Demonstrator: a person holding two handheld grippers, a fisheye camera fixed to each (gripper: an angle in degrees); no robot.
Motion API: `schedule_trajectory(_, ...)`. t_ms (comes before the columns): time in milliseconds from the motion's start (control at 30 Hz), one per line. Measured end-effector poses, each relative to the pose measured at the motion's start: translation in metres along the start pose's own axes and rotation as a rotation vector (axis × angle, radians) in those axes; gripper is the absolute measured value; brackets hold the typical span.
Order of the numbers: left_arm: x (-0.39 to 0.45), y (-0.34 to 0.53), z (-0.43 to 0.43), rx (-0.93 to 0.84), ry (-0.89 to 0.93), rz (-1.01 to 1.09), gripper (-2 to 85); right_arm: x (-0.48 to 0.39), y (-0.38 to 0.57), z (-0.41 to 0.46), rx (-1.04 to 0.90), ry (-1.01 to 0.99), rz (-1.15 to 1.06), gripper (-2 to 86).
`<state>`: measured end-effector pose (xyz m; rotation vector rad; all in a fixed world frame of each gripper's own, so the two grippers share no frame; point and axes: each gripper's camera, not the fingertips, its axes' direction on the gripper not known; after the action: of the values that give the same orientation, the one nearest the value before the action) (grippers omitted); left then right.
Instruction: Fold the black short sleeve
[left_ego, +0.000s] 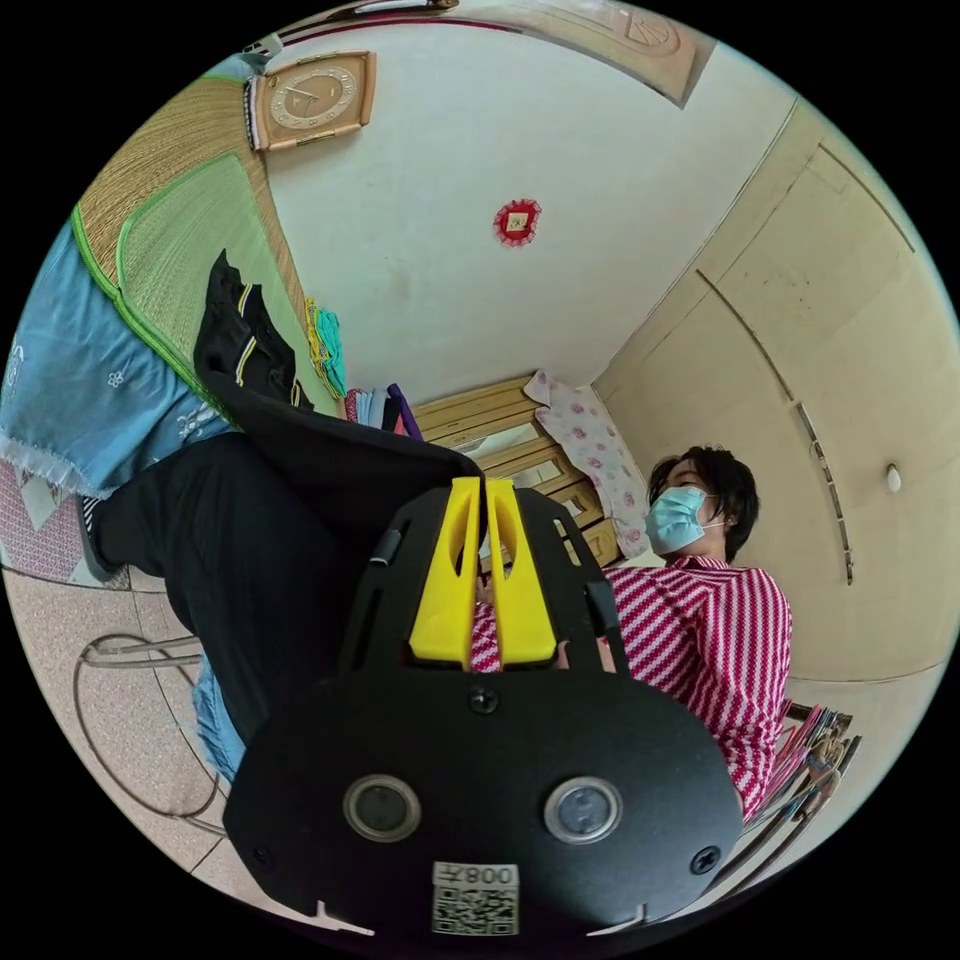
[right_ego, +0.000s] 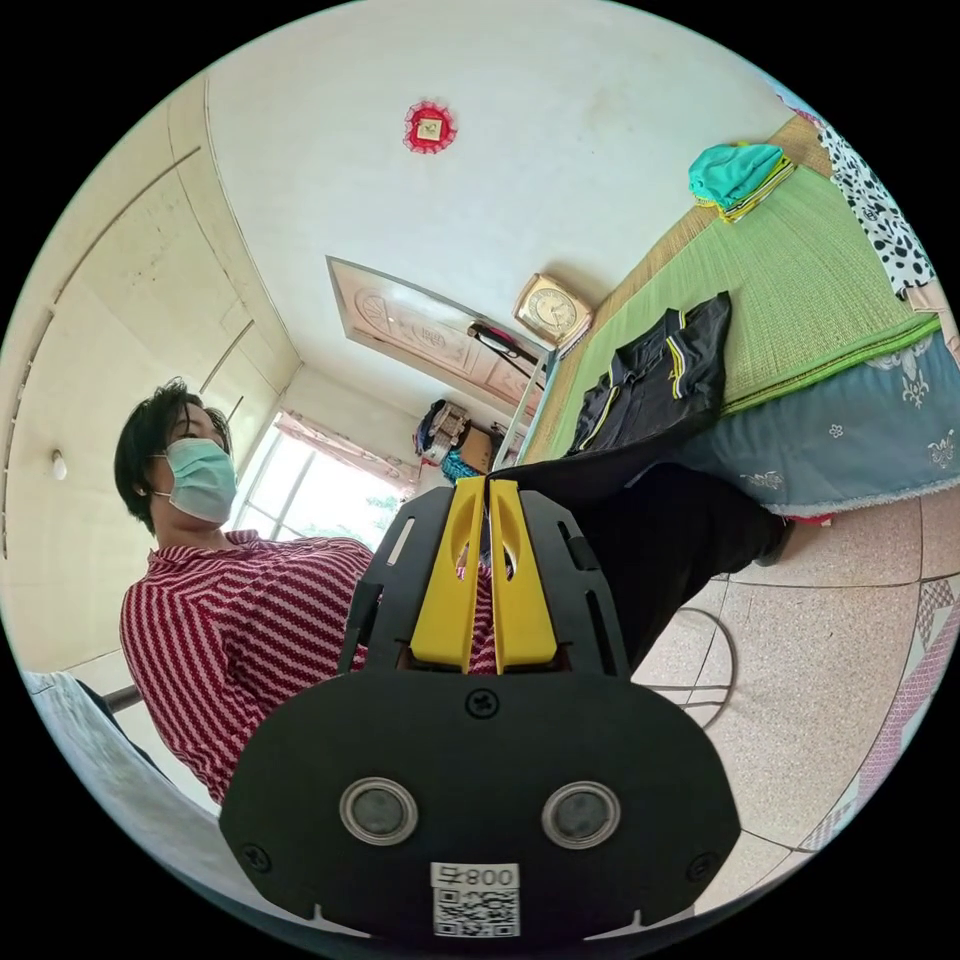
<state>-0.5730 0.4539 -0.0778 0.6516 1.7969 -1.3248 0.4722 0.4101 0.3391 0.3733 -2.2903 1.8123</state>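
On the green woven mat (right_ego: 800, 290) covering the bed, the black short sleeve shirt (right_ego: 655, 385) is lying partly spread, its collar and cuffs trimmed with yellow and white stripes, while one edge of the dark fabric is stretching off the bed toward both cameras. In the left gripper view, the left hand-held gripper (left_ego: 484, 490) is pinching that black fabric (left_ego: 330, 455) between its yellow jaws, which are pressed together on the cloth at their tips. In the right gripper view, the right hand-held gripper (right_ego: 487, 488) is likewise clamping an edge of the same garment, its yellow jaws closed tight on the fabric. A person in a red and white striped shirt (right_ego: 250, 620) is sitting behind the grippers, wearing a blue mask. A blue bedsheet (right_ego: 850, 440) with white embroidery is hanging over the side of the bed above the tiled floor (right_ego: 820, 680). A folded teal garment (right_ego: 735, 172) is resting farther along the mat, and a square wooden wall clock (right_ego: 552, 310) is leaning at the far end of the bed. A red ornament (right_ego: 430, 127) is hanging on the pale wall. Each gripper body is carrying a small white sticker with a square code and a short printed number, showing mirrored and too small to make out reliably.
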Motion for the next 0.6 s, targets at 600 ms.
schedule_trajectory(600, -0.051, -0.131, 0.021, 0.054, -0.059, -0.022, 0.7, -0.01, -0.085, 0.007, -0.015, 0.034, 0.041, 0.4)
